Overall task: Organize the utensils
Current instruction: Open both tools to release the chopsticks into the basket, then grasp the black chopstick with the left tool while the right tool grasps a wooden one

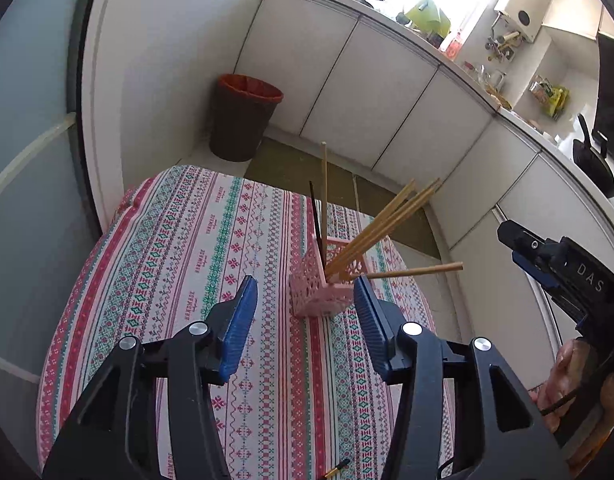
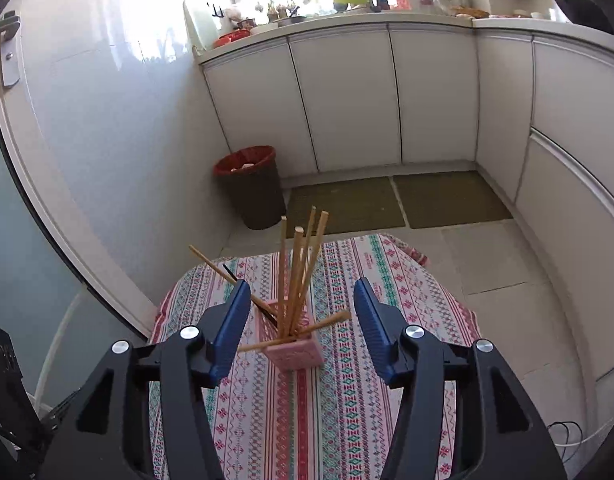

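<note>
chopsticks stand in pink holder; jaws apparently empty.

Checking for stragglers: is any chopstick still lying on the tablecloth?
Yes, a dark chopstick lies on the tablecloth below the left tool.

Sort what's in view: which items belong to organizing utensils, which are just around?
Job:
- pink holder
- wooden chopsticks standing in it
- one chopstick lying across its rim
- dark chopstick
- stray chopstick on the tablecloth

Just around:
- bin
- cabinets
- floor mats
</note>
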